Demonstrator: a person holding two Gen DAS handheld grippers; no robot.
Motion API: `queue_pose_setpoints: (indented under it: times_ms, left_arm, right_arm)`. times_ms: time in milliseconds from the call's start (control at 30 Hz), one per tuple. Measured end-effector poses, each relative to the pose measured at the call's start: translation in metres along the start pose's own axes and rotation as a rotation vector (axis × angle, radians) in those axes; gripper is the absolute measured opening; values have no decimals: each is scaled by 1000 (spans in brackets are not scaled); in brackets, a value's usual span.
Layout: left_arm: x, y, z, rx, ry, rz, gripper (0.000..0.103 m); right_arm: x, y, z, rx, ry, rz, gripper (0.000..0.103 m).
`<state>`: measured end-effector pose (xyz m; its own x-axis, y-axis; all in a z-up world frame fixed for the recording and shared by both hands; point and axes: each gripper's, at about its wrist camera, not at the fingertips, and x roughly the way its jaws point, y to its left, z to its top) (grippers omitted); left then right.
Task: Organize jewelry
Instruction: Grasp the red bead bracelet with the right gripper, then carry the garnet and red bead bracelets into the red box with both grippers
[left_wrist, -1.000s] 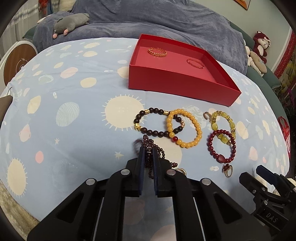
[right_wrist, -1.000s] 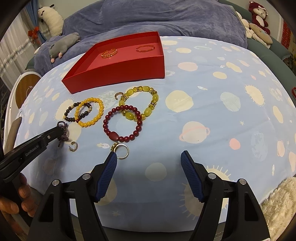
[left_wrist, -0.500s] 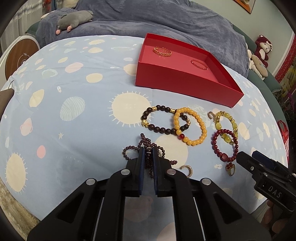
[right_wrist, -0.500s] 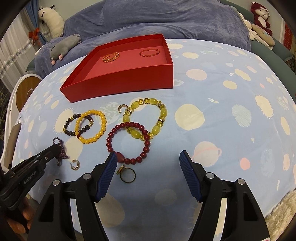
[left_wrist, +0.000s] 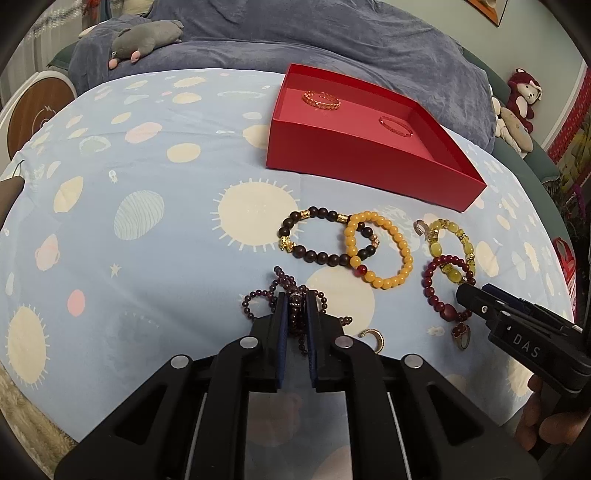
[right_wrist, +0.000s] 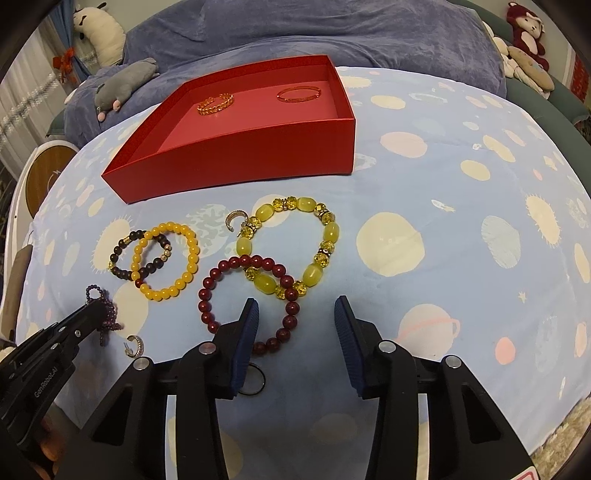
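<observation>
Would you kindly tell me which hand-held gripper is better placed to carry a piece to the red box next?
The left hand-held gripper: it is shut on the purple bead strand. The right hand-held gripper holds nothing, closing over the dark red bracelet.

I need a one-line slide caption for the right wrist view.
Right gripper closing over a dark red bead bracelet on the blue cloth, the red box behind.

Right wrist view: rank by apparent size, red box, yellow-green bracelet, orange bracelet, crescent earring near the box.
1. red box
2. yellow-green bracelet
3. orange bracelet, though it lies about equally near
4. crescent earring
</observation>
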<state>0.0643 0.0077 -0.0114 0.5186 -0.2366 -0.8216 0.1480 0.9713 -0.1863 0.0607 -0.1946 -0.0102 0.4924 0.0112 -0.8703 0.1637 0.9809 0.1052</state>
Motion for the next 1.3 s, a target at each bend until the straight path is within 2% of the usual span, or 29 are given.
queue_pose_setpoints:
  times_ms: [167,200,833,1300]
  left_arm:
    - [0,0,0,-2,1,-2,9]
    - [0,0,0,-2,0,-1,9]
    - [-28,1,0,5,-32,-16,5]
    - [-46,1,3,-2,-58,-43,5]
  right_arm:
    - [-1,-6,0,18,4,15,9]
    - [-1,-8,0,24,6,22,8]
    - [-62,-9,-1,49,-94,94,8]
    - [-75,-10,-3,61,-109,113,8]
